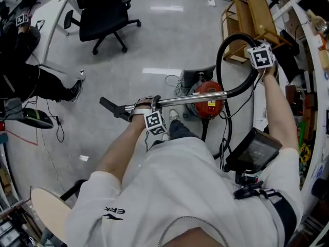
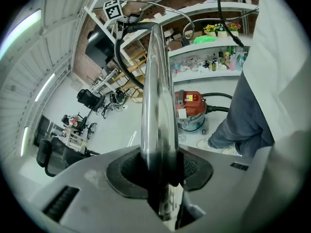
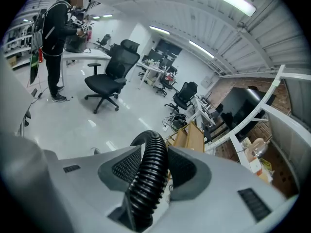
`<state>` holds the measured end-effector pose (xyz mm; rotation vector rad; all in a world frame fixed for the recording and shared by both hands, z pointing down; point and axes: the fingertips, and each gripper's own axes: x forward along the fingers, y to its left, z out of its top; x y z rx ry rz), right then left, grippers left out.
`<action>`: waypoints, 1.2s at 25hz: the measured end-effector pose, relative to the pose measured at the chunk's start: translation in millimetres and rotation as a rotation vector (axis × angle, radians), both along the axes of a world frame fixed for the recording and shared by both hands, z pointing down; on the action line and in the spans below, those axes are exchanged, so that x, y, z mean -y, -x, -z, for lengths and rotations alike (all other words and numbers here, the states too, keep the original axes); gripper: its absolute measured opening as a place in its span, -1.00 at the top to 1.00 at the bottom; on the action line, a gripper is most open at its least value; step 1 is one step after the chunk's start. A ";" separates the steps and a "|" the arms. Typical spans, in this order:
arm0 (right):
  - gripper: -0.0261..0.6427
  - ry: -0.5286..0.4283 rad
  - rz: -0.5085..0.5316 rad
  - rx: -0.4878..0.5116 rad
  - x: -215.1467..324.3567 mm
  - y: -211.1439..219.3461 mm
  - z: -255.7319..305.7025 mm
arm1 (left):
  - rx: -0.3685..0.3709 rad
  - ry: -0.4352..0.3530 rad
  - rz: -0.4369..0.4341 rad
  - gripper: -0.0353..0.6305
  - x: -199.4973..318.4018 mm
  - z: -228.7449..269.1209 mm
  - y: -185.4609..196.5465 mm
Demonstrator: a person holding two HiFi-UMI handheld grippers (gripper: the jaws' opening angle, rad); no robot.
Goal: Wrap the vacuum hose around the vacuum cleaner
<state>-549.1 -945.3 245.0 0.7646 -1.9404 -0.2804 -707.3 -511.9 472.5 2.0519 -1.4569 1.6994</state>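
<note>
Left gripper view: found left gripper (image 2: 158,168) clamped fairly wide on the chrome wand (image 2: 156,81), pads pressing both its sides. Found right gripper (image 3: 148,171) closed about midway on the black ribbed hose (image 3: 154,152). Located red vacuum cleaner (image 1: 206,99) on the floor, between and below both grippers.

Black office chair (image 1: 105,9) on glossy grey floor (image 1: 169,40), beside a white tabletop (image 1: 51,14). Person in dark clothes (image 3: 57,33) standing at that tabletop. Light wooden rack (image 1: 254,19) on the floor. Cluttered wall shelves (image 2: 214,57) with bottles.
</note>
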 end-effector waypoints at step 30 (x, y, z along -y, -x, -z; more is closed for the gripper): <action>0.43 0.199 0.283 0.112 16.5 293.0 -91.2 | 0.031 0.154 0.303 0.51 -35.0 -28.1 156.7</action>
